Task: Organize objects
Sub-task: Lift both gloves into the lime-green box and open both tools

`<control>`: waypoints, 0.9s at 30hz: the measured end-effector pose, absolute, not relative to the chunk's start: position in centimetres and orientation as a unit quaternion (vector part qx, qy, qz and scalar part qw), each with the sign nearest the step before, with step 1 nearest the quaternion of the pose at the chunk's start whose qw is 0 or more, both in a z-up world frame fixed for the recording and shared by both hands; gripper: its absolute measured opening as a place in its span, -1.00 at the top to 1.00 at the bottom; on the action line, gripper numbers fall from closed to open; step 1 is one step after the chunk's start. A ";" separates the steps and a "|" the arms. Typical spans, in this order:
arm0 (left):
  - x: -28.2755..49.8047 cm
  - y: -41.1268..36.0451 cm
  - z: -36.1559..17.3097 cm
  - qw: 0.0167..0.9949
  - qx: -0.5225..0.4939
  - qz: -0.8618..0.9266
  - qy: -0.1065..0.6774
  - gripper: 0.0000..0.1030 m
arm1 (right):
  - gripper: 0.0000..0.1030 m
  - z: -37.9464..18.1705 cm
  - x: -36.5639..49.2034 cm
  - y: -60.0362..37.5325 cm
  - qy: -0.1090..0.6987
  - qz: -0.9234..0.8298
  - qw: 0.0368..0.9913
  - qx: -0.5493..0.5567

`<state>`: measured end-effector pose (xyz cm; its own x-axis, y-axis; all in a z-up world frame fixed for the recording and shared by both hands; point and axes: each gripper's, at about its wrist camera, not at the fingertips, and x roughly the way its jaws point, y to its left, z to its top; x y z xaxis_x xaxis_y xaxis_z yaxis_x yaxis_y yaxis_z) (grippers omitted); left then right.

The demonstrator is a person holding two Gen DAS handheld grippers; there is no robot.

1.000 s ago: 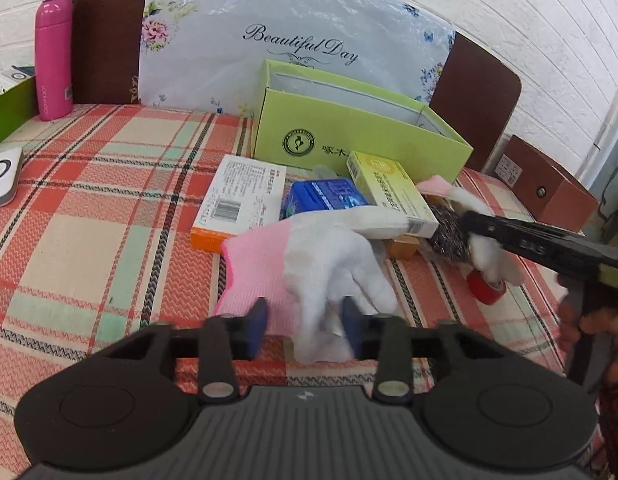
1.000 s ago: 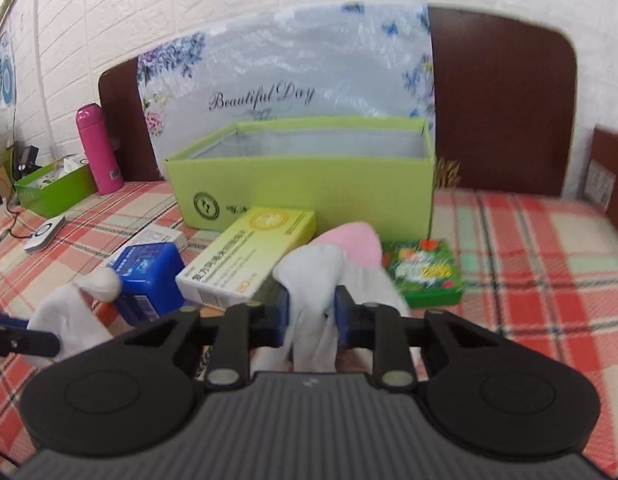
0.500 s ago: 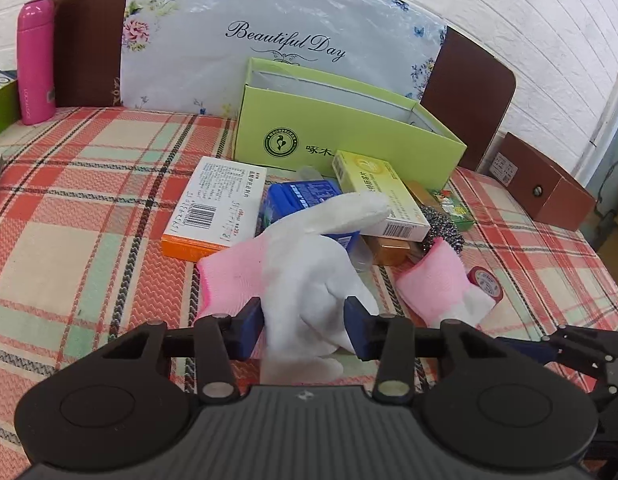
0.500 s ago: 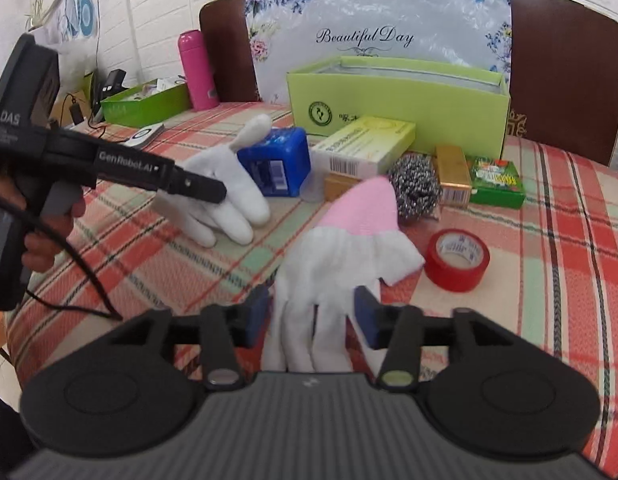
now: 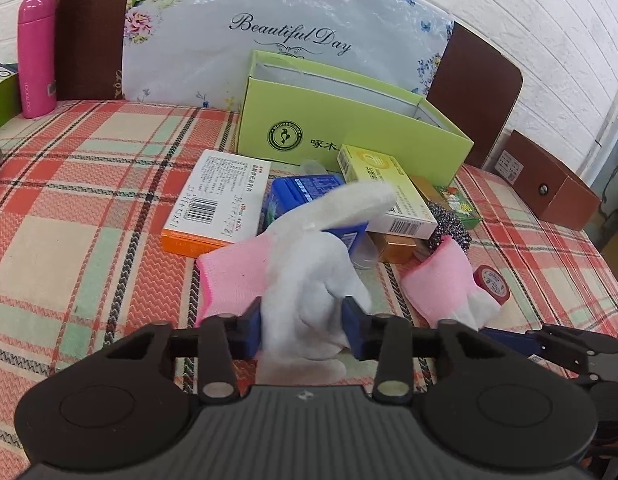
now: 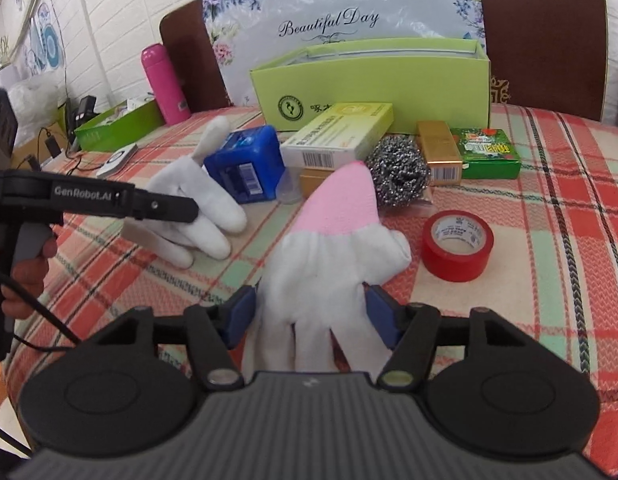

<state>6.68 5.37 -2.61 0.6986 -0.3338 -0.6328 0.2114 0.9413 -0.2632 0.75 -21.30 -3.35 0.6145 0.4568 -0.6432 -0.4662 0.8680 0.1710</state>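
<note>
Gloves lie on the plaid tablecloth (image 6: 549, 184), one between each gripper's jaws. The left gripper (image 5: 302, 330) is closing on the left glove (image 5: 305, 280) — pads already touching its white fabric. The right gripper (image 6: 309, 316) is narrowing slightly around the right glove (image 6: 333, 264), pads just beside it. Red tape (image 6: 457, 244) sits at two o'clock of that glove — the green box (image 6: 373, 84) at twelve.

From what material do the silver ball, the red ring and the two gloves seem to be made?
Silver ball: probably steel-wire scourer, shiny tangled coils. Red ring: likely plastic adhesive tape, glossy, on a printed white core. Gloves: knitted fabric, matte, soft folds, one with a pink cuff.
</note>
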 end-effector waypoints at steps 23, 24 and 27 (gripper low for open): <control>7.8 2.8 6.5 0.942 -0.060 -0.216 0.248 0.75 | 0.74 7.0 3.7 -23.1 0.227 0.269 0.936 0.023; 8.2 2.5 7.1 0.945 -0.055 -0.216 0.240 0.75 | 0.74 7.5 4.2 -23.2 0.221 0.267 0.938 0.022; 9.8 1.6 8.6 0.950 -0.046 -0.216 0.219 0.75 | 0.74 8.5 6.1 -23.4 0.203 0.256 0.945 0.011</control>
